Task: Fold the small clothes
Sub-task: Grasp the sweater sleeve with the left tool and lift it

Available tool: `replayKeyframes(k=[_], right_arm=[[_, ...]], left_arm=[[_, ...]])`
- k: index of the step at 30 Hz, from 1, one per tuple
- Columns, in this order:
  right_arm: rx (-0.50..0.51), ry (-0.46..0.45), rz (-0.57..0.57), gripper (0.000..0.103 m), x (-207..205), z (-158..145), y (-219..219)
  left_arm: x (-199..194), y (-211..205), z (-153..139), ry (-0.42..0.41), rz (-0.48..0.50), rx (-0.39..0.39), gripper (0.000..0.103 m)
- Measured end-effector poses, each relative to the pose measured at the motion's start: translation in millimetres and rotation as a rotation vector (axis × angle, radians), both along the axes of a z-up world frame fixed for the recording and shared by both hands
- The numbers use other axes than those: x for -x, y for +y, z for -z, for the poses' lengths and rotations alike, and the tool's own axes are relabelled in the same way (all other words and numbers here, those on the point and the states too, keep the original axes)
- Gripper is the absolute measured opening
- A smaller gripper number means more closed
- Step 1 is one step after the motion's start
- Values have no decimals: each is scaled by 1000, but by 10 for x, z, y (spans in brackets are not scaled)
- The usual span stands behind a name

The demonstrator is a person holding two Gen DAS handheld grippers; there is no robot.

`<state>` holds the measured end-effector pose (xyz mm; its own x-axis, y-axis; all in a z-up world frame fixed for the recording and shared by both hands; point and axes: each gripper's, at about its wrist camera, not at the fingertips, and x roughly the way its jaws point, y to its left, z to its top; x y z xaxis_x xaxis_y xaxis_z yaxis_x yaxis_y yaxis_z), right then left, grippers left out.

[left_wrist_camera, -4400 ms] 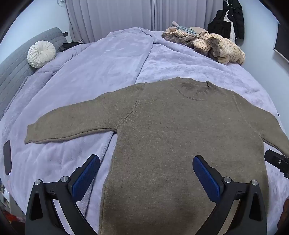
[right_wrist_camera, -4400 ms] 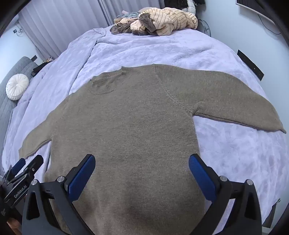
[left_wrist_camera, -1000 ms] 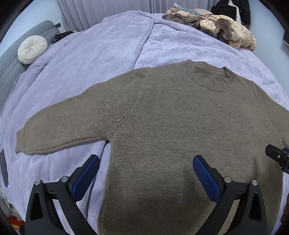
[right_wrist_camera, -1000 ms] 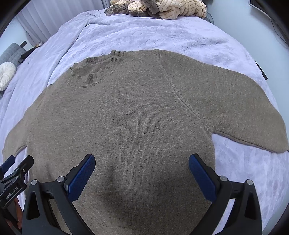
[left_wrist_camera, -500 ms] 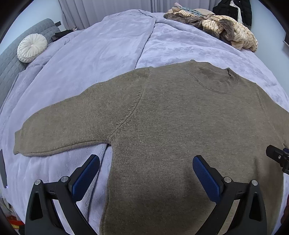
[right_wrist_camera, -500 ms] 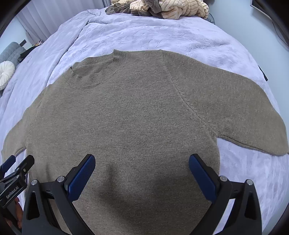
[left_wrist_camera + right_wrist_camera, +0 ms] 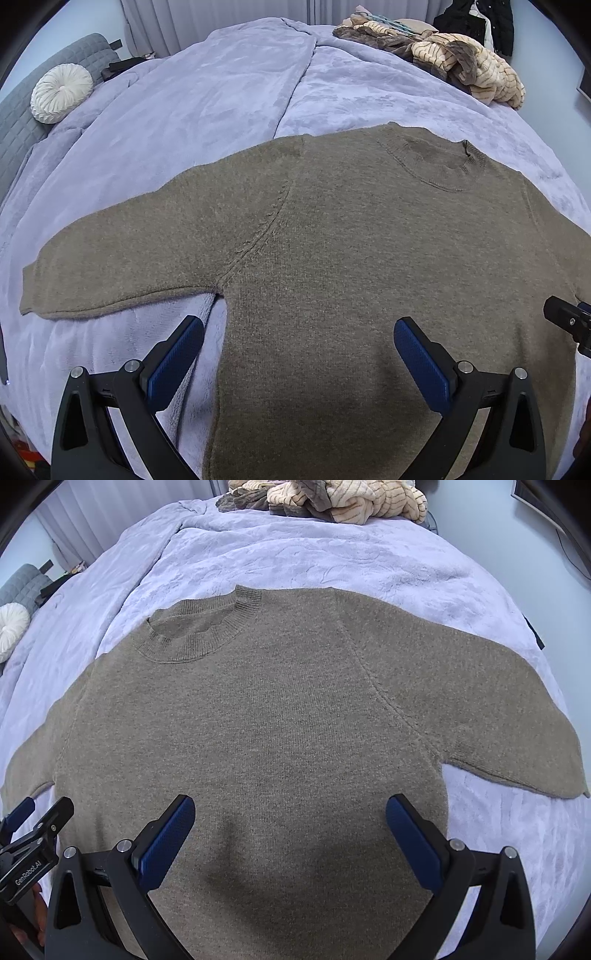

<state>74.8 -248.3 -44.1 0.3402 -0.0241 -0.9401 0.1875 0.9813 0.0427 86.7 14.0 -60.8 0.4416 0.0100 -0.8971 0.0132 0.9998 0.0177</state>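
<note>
An olive-brown knit sweater (image 7: 351, 236) (image 7: 266, 716) lies flat and face up on a lilac bedspread (image 7: 207, 110), sleeves spread to both sides, ribbed collar (image 7: 207, 635) at the far end. My left gripper (image 7: 297, 354) hovers open over the sweater's lower left part, near the left armpit, nothing between its blue pads (image 7: 173, 363). My right gripper (image 7: 290, 830) hovers open over the lower right part of the body. Each gripper shows at the edge of the other's view: the right one (image 7: 570, 325), the left one (image 7: 29, 834).
A heap of beige and brown striped clothes (image 7: 458, 70) (image 7: 332, 498) sits at the bed's far end. A round white cushion (image 7: 61, 92) rests on a grey headboard at far left. Curtains hang behind. A dark coat (image 7: 476, 22) hangs at the far right.
Both grippers have moved forward and lower over the sweater, which looks larger now. The sweater has not shifted; both grippers stayed open.
</note>
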Motion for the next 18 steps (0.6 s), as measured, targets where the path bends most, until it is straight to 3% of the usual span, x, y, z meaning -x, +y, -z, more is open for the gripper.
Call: replayKeyframes(k=[3,6,13,18], right_arm=[[4,-5,-6,103,33,-26,55],[6,-9,-33,103,79,-36,184],[4,17,-135,103,134,91,672],[3,37,-207,103,169,168,1027]], left_arm=[[2,199,25,-6,-13,50,103],[33,654,65,-33,-86,78,103],[291,2239,239,-85,-433,176,103],[316,2978,408,-122,-606,378,103]])
